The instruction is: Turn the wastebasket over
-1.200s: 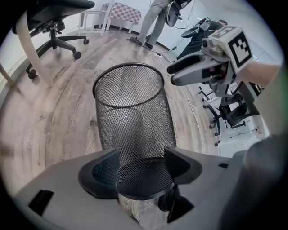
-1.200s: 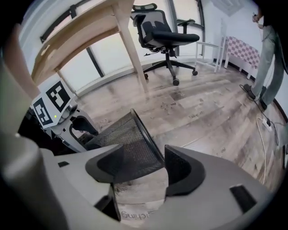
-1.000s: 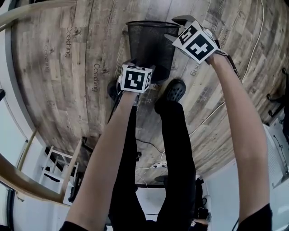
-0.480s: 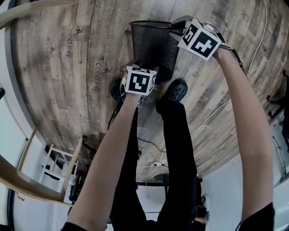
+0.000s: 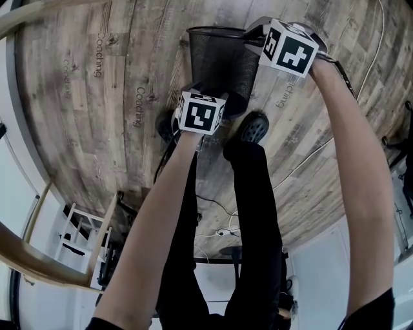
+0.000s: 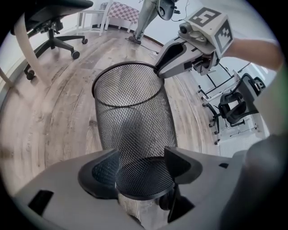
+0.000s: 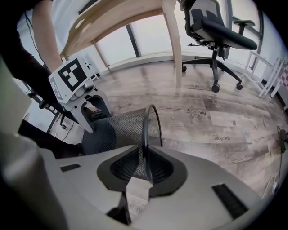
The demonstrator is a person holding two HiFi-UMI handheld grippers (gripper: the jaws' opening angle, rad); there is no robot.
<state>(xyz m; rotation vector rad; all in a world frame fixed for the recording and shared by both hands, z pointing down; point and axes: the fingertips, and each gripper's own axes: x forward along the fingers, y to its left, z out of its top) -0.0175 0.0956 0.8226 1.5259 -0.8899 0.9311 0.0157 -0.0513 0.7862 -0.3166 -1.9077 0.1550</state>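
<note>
Wastebasket (image 5: 216, 61) base behind left tool (image 6: 143, 168)

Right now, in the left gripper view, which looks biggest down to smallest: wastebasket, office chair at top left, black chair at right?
1. wastebasket, nearest the camera, so enlarged.
2. office chair, partly cut off.
3. black chair, smallest.

An office chair (image 7: 216, 36) stands near a wooden desk (image 7: 173, 45) on plank floor (image 7: 234, 117).

An office: swivel chair (image 7: 223, 36), wooden desk (image 7: 112, 15), plank floor (image 7: 252, 121)
</note>
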